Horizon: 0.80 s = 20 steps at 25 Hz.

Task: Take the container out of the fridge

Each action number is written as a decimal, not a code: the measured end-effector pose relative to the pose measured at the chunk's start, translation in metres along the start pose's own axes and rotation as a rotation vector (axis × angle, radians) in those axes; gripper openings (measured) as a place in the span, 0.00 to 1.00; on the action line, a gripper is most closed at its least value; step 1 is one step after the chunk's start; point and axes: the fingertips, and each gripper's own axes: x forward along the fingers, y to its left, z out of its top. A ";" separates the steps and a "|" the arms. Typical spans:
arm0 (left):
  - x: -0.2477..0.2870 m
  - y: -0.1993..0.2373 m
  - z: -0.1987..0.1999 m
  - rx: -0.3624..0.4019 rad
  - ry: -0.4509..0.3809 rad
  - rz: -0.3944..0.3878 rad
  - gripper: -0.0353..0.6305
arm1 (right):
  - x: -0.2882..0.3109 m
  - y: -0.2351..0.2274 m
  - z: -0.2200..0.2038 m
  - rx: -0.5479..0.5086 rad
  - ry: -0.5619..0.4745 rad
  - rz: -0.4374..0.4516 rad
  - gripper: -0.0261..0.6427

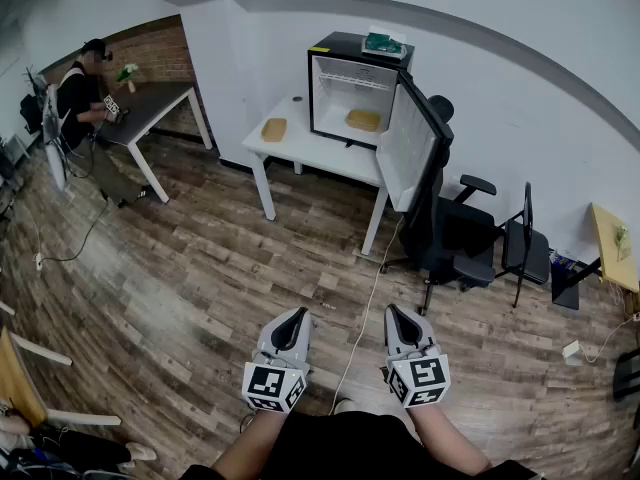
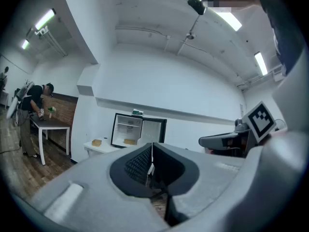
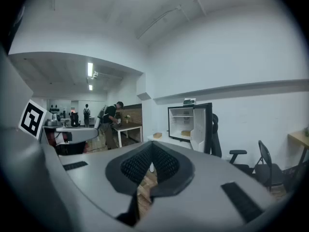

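A small black fridge [image 1: 350,93] stands on a white table [image 1: 300,148] by the far wall, with its door [image 1: 408,148] swung open to the right. On its lower shelf lies a flat tan container [image 1: 363,120], which also shows as the container [image 2: 129,141] in the left gripper view and the container [image 3: 185,133] in the right gripper view. Both grippers hover low over the wooden floor, far from the fridge. My left gripper [image 1: 298,314] is shut and empty, its tips meeting [image 2: 152,146]. My right gripper [image 1: 393,312] is shut and empty too [image 3: 152,147].
A second tan container [image 1: 274,129] lies on the table left of the fridge. A black office chair [image 1: 450,230] and a folding chair [image 1: 525,248] stand right of the table. A person [image 1: 75,98] works at a desk [image 1: 150,108] far left. A cable [image 1: 365,308] crosses the floor.
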 end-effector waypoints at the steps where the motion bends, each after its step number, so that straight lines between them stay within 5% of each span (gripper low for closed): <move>1: 0.003 -0.001 0.001 0.004 -0.001 0.001 0.08 | 0.001 -0.003 0.001 0.001 -0.004 0.000 0.04; 20: 0.039 -0.016 -0.010 0.026 0.019 0.080 0.08 | 0.016 -0.045 -0.028 0.031 0.024 0.056 0.04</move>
